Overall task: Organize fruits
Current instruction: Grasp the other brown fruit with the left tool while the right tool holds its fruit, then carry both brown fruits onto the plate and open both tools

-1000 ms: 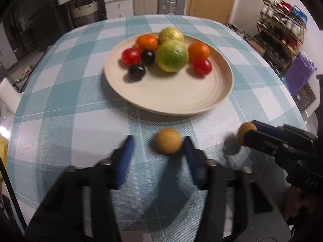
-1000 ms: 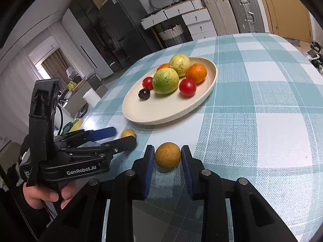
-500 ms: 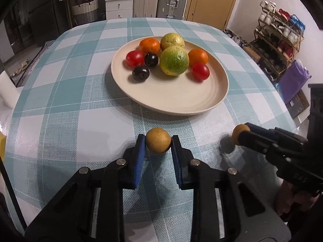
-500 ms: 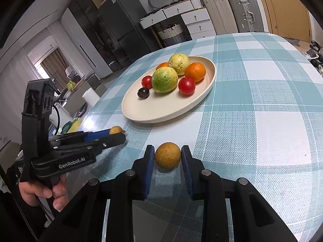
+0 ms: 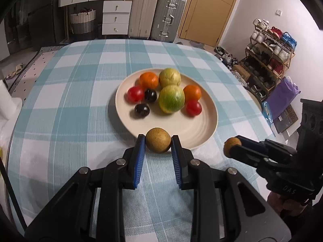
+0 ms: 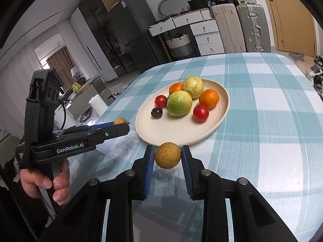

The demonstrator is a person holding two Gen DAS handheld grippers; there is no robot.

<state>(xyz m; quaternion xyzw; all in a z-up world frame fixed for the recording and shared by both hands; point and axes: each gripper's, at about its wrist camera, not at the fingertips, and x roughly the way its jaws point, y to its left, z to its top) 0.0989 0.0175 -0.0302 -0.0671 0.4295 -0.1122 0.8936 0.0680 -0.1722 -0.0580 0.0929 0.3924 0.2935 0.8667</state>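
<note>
With a small round brown fruit (image 5: 158, 142) clamped in the left gripper (image 5: 158, 144) and a second brown fruit (image 6: 167, 155) pinched in the right gripper (image 6: 167, 157), both should travel over the rim of the cream round plate (image 5: 203, 130) before letting go, low enough that neither rolls into the green-yellow citrus (image 5: 171, 98). Both grippers tilt downward toward the plate's near edge; the fruits appear lifted off the checked teal tablecloth (image 5: 66, 109), though blur makes clearance uncertain.
</note>
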